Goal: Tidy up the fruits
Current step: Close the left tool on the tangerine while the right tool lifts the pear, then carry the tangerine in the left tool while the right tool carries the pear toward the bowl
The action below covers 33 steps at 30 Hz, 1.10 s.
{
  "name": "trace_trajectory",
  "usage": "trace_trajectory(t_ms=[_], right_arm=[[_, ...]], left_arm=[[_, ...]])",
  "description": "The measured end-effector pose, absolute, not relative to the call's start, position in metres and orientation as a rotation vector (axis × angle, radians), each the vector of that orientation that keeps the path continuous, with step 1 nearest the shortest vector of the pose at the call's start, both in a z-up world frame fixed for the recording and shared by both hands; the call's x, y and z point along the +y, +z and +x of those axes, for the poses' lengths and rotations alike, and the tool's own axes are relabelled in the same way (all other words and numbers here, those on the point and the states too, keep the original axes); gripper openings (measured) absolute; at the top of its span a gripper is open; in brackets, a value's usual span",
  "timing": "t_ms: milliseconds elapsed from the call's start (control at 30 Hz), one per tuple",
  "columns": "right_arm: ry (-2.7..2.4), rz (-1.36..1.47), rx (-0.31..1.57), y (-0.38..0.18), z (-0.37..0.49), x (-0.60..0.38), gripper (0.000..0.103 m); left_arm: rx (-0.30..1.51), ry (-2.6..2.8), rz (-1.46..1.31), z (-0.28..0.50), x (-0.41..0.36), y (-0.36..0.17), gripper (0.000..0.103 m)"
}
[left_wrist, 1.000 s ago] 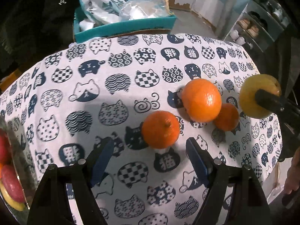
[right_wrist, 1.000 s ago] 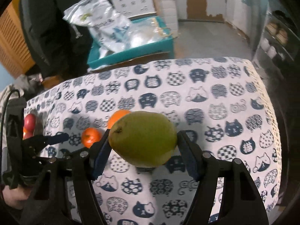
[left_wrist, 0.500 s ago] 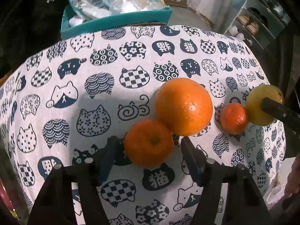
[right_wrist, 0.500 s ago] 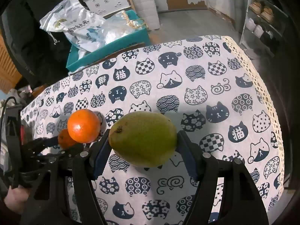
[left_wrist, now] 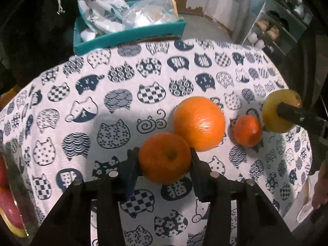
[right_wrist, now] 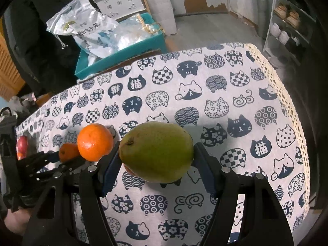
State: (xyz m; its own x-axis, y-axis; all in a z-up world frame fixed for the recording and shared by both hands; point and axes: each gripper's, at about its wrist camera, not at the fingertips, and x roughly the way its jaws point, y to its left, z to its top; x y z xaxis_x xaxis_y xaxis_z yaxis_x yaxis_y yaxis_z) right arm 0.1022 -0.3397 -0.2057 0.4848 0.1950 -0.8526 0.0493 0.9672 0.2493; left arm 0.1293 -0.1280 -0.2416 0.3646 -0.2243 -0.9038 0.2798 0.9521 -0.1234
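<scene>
My left gripper [left_wrist: 165, 160] is shut on a small orange [left_wrist: 165, 158] that rests on the cat-print tablecloth [left_wrist: 123, 94]. A bigger orange [left_wrist: 199, 123] lies just behind it, touching it, and a small tangerine [left_wrist: 247, 130] lies to the right. My right gripper [right_wrist: 156, 153] is shut on a green pear [right_wrist: 156, 151], held just above the cloth; the pear also shows in the left wrist view [left_wrist: 274, 112] at far right. In the right wrist view the big orange [right_wrist: 94, 141] and the small orange [right_wrist: 68, 151] in the left gripper's fingers [right_wrist: 51, 157] lie to the left.
A glass bowl [left_wrist: 18, 203] with red and yellow fruit stands at the table's left edge. A teal box [left_wrist: 131, 34] with plastic bags stands behind the table. A shelf [right_wrist: 287, 20] with shoes stands to the right. The lace table edge [right_wrist: 295, 110] runs down the right.
My left gripper moved forward and closed on the small orange. My right gripper, still holding the pear, shifted slightly; the view turned toward the table's right side.
</scene>
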Motion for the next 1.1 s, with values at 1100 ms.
trace_trajectory(t_ms=[1100], right_arm=[[0.214,0.165,0.827,-0.095,0.076,-0.281,0.069]], left_arm=[[0.886,-0.340,-0.023,0.064,-0.089,-0.103,0.046]])
